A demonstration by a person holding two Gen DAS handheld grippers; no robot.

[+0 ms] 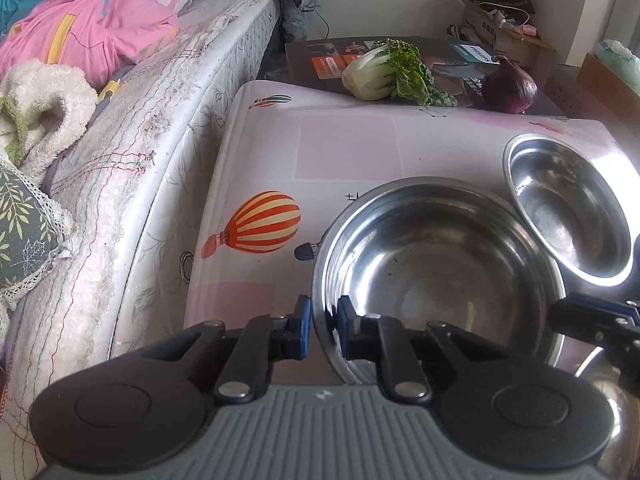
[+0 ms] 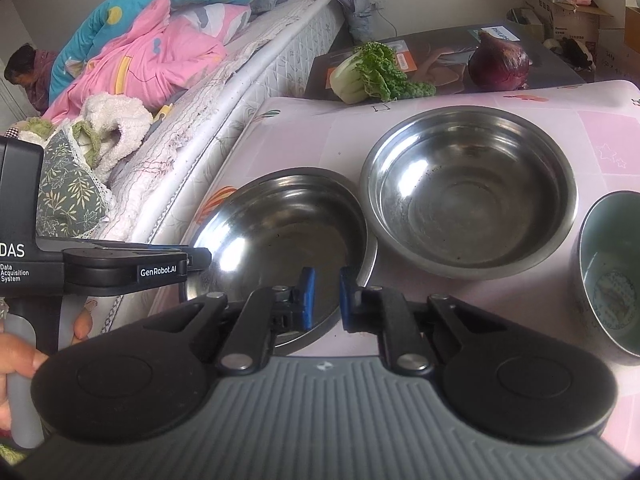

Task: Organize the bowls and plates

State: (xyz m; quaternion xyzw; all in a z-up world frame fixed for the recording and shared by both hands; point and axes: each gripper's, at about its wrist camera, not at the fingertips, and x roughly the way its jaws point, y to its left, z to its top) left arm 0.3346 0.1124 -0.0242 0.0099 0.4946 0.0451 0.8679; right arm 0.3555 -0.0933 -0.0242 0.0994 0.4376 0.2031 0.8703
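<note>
Steel bowl [image 1: 436, 276] is gripped at its near rim by the left claw [image 1: 323, 326]; the right claw [image 2: 327, 300] is held released above it.

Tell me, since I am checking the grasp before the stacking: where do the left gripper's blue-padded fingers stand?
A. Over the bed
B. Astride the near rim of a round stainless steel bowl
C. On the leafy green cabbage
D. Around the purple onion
B: in the left wrist view the left gripper has one blue pad outside and one inside the near rim of the round stainless steel bowl.
</note>
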